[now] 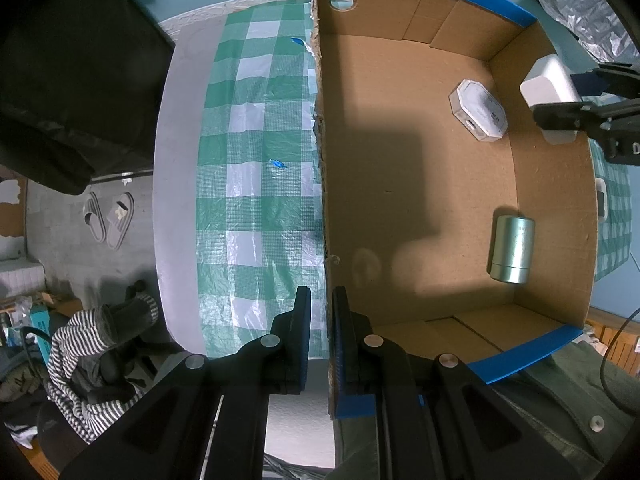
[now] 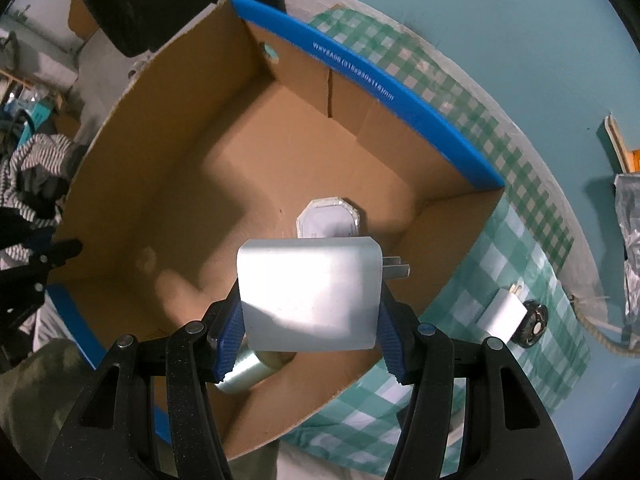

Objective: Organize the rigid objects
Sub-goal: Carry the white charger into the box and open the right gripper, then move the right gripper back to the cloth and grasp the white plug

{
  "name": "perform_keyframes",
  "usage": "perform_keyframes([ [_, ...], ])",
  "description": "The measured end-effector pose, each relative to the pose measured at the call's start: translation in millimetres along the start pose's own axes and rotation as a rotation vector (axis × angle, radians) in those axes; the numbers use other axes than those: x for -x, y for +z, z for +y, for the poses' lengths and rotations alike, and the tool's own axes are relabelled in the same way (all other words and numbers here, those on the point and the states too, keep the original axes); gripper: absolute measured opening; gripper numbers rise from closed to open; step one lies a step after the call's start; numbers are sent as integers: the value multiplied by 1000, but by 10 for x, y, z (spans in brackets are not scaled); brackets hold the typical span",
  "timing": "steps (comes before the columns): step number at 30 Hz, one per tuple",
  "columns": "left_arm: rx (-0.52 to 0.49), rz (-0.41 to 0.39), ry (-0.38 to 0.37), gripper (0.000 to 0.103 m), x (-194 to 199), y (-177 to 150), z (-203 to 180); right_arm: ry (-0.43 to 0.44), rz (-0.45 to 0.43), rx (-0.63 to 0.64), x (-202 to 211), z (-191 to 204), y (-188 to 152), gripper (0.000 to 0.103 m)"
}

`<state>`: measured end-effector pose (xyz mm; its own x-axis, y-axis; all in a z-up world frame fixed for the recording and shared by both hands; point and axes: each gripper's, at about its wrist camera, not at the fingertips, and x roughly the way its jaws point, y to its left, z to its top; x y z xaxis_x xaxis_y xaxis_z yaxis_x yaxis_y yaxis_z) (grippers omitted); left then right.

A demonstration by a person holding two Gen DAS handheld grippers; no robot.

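Observation:
An open cardboard box (image 1: 400, 80) with blue-taped rims stands on a green checked cloth. In it lie a white octagonal case (image 1: 478, 110) and a silver cylinder (image 1: 512, 250). My left gripper (image 1: 322, 300) is shut on the box's left wall, one finger on each side. My right gripper (image 2: 310, 320) is shut on a white charger block (image 2: 310, 294) with metal prongs and holds it above the box's right part, over the octagonal case (image 2: 328, 218) and the cylinder (image 2: 244, 372). The charger block also shows in the left wrist view (image 1: 548, 92) above the right wall.
A smaller white plug (image 2: 502, 314) and a round black object (image 2: 534, 328) lie on the cloth (image 2: 520, 240) right of the box (image 2: 168, 152). A silver foil bag (image 2: 630, 216) lies farther right. Clothes and slippers (image 1: 108, 220) lie on the floor at left.

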<state>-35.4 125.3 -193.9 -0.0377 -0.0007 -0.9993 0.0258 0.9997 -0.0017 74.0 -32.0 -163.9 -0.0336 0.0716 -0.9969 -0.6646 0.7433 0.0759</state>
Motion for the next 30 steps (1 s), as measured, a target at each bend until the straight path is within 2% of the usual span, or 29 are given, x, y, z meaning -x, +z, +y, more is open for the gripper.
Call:
perform_keyframes([
  [8, 1, 3, 1, 10, -2, -7, -4, -3, 28, -10, -128, -34, -28, 59],
  [30, -3, 0, 0, 10, -9, -6, -12, 3, -56, -90, 261, -195, -75, 61],
])
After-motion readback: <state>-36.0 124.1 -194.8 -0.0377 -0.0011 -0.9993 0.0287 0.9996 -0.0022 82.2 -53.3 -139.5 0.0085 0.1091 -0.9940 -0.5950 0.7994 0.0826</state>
